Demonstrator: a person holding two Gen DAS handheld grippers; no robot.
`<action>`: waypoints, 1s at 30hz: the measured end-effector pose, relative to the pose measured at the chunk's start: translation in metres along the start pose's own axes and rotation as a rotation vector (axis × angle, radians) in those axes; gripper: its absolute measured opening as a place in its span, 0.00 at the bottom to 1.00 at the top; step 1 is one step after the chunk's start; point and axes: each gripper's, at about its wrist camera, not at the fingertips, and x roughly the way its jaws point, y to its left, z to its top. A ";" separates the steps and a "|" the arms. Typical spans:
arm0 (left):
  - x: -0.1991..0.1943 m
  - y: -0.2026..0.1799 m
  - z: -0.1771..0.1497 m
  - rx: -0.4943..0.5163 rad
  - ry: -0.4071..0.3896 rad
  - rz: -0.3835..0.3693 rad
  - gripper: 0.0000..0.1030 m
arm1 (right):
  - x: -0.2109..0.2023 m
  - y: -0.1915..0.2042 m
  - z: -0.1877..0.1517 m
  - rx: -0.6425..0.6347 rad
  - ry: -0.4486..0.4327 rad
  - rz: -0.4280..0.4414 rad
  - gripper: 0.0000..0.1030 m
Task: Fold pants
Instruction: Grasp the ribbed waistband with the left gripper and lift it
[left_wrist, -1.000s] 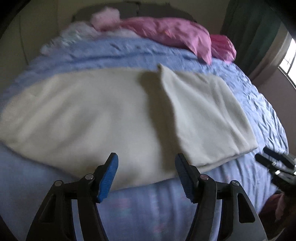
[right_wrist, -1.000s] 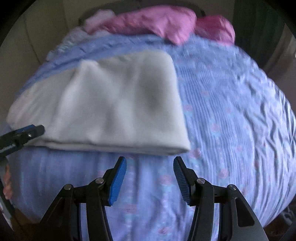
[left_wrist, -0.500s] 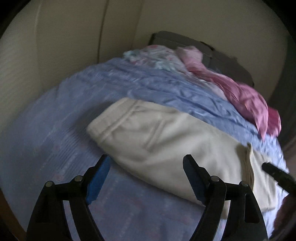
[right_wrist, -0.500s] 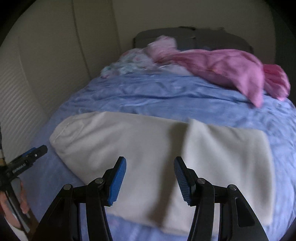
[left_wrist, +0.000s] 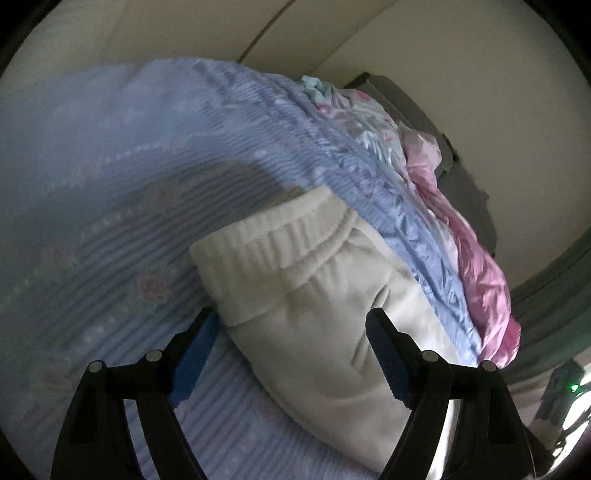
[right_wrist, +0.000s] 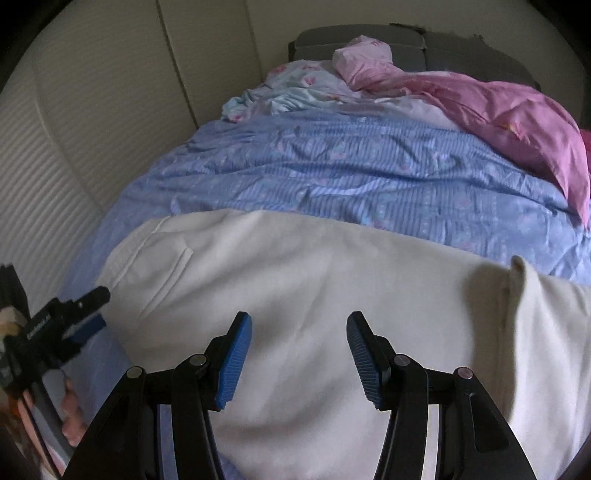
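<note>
— What do my two cameras give me that differs?

— My left claw (left_wrist: 291, 354) is spread wide, gripping nothing, right at the waist end of the pants (left_wrist: 314, 295). Only this view shows me the ribbed waistband (left_wrist: 273, 236) close up, with a pocket seam behind it. My left finger sits beside the waistband corner; whether it touches, I cannot tell.

— And the right?

— My right claw (right_wrist: 299, 354) is released too, jaws apart over the middle of the pants (right_wrist: 314, 277). This view alone shows the full spread: cream cloth lying flat across the bed (right_wrist: 351, 173), waist to the left, and a folded-over flap (right_wrist: 546, 314) at the right with its corner standing up. I also see the left claw (right_wrist: 86, 308) at the waist edge, which its own camera cannot show from outside.

— Beyond the pants?

— Blue striped sheet, then a pink cover (right_wrist: 498, 107) bunched near the dark headboard (right_wrist: 369, 40).
</note>
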 end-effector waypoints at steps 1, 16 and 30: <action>0.004 0.006 -0.002 -0.026 0.007 -0.017 0.79 | 0.003 0.001 0.000 0.005 0.003 -0.001 0.53; 0.039 0.014 0.010 -0.144 -0.054 -0.089 0.72 | 0.045 -0.003 -0.004 0.082 0.035 -0.013 0.53; -0.033 -0.091 0.004 0.278 -0.184 0.059 0.26 | 0.040 -0.016 0.002 0.087 0.024 0.014 0.53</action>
